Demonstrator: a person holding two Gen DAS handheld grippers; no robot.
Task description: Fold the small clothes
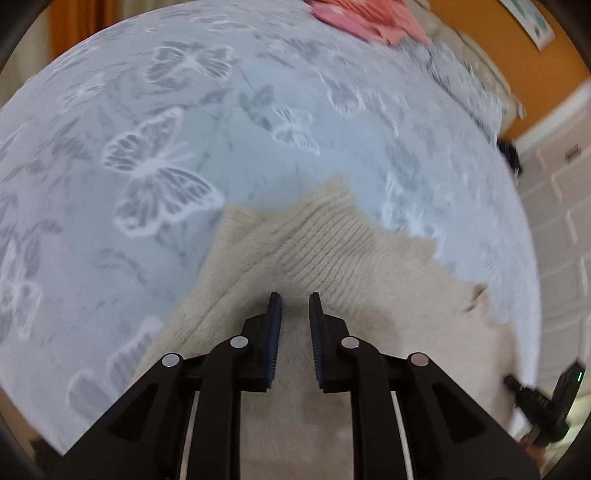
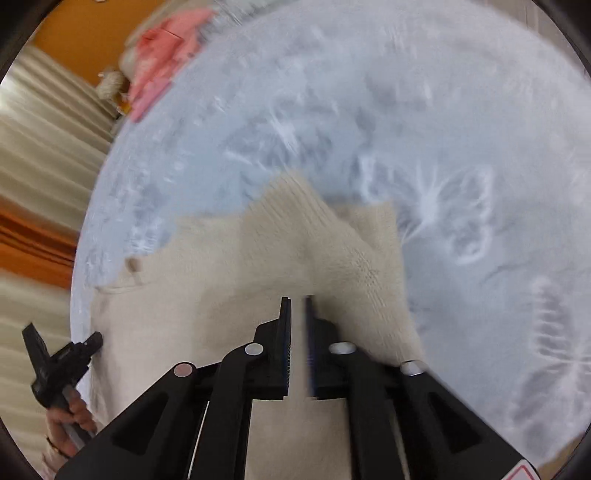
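Over the cream knit sweater [image 1: 332,258] on the butterfly bedspread [image 1: 147,147], your left gripper [image 1: 295,295] and right gripper [image 2: 298,298] hovered slightly parted, grasping nothing.

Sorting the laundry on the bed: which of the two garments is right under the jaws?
The cream ribbed knit garment, spread on the butterfly-print bedspread directly beneath both pairs of jaws. The pink garment lies far off at the bed's far edge.
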